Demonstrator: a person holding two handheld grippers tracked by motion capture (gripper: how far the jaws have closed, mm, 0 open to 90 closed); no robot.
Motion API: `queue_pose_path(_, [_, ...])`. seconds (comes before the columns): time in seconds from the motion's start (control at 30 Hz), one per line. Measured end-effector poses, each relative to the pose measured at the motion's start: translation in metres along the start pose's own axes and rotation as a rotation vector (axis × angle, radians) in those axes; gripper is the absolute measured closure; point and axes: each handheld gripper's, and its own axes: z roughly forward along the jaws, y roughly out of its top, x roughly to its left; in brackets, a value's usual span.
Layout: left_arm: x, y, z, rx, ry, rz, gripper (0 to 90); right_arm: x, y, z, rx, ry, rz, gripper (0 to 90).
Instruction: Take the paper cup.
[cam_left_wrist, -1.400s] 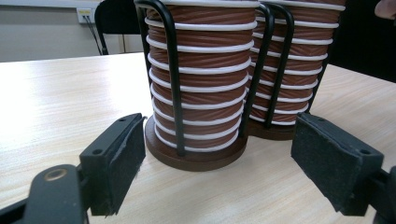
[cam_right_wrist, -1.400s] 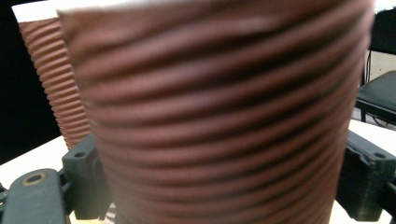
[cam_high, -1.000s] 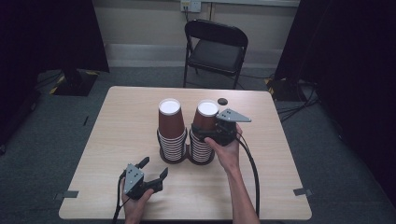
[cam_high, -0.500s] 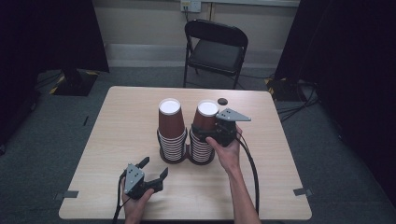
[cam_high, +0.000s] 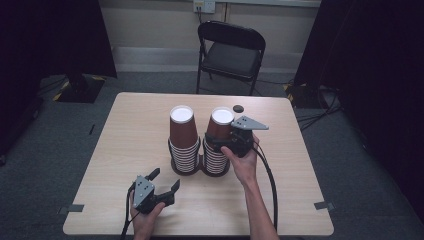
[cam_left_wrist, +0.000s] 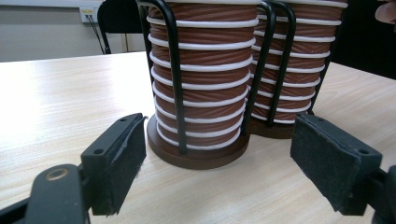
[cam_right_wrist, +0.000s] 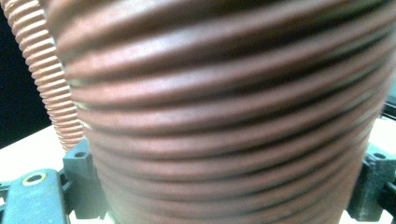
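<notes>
- Cups are standing upside down in two stacks inside a black wire rack (cam_left_wrist: 173, 70) at the middle of the table (cam_high: 125, 125); the right gripper (cam_high: 220, 140) is closing around the top cup (cam_high: 221, 125) of the right-hand stack (cam_high: 216, 156).
- Its jaws are pressing that cup's ribbed wall from both sides, so the pick-up step looks under way.
- The left gripper (cam_high: 165, 181) is resting near the table's front edge, jaws spread wide, holding nothing.
- Next, I judge, lifting straight up is needed to free the cup from those beneath.
</notes>
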Motion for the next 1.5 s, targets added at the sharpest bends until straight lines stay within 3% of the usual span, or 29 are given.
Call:
queue_pose_path(0.27, [0.0, 0.0, 0.0, 0.002, 0.004, 0.001, 18.2, -0.001, 0.005, -0.005, -0.031, 0.008, 0.013, 11.4])
queue_pose_path(0.67, [0.001, 0.001, 0.002, 0.021, -0.015, 0.0, 18.2, 0.003, 0.02, -0.015, -0.07, 0.014, -0.016, 11.9])
queue_pose_path(1.43, [0.001, 0.0, 0.001, 0.013, -0.009, 0.001, 18.2, 0.004, 0.04, -0.028, -0.146, 0.037, 0.025, 12.3])
queue_pose_path(1.5, [0.0, 0.001, 0.001, 0.015, -0.01, 0.0, 18.2, 0.004, 0.041, -0.029, -0.158, 0.06, 0.042, 12.3])
